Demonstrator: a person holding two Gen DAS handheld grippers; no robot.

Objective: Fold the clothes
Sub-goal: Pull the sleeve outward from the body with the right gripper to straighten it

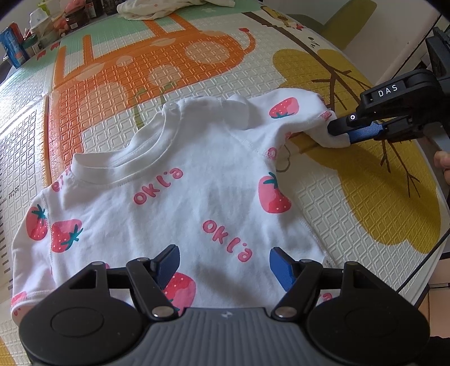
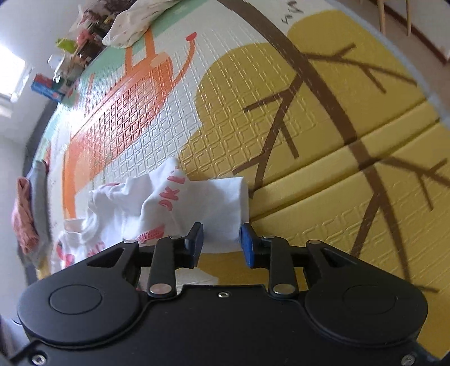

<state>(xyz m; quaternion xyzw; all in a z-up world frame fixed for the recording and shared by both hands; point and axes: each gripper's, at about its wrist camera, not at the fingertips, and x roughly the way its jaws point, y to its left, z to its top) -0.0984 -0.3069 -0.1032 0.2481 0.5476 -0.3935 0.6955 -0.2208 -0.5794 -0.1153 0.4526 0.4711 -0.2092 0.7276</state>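
Note:
A white child's shirt [image 1: 168, 202] printed with strawberries and pink letters lies face up on the play mat [image 1: 351, 197], collar away from me. My left gripper [image 1: 223, 254] hovers open over the shirt's lower body, with nothing between its blue pads. One sleeve [image 1: 295, 118] is stretched out to the right. My right gripper [image 1: 341, 133] is at that sleeve's cuff. In the right wrist view the right gripper [image 2: 222, 236] has its jaws apart with the sleeve end [image 2: 213, 202] lying loosely between the pads. The shirt's other sleeve lies at the near left.
Another white garment [image 1: 157, 8] lies crumpled at the mat's far end. Bottles and boxes [image 1: 36, 31] crowd the far left corner. A reddish cloth pile [image 2: 24, 214] sits past the mat's left side. A person's hand [image 1: 443, 160] shows at the right edge, where the mat ends.

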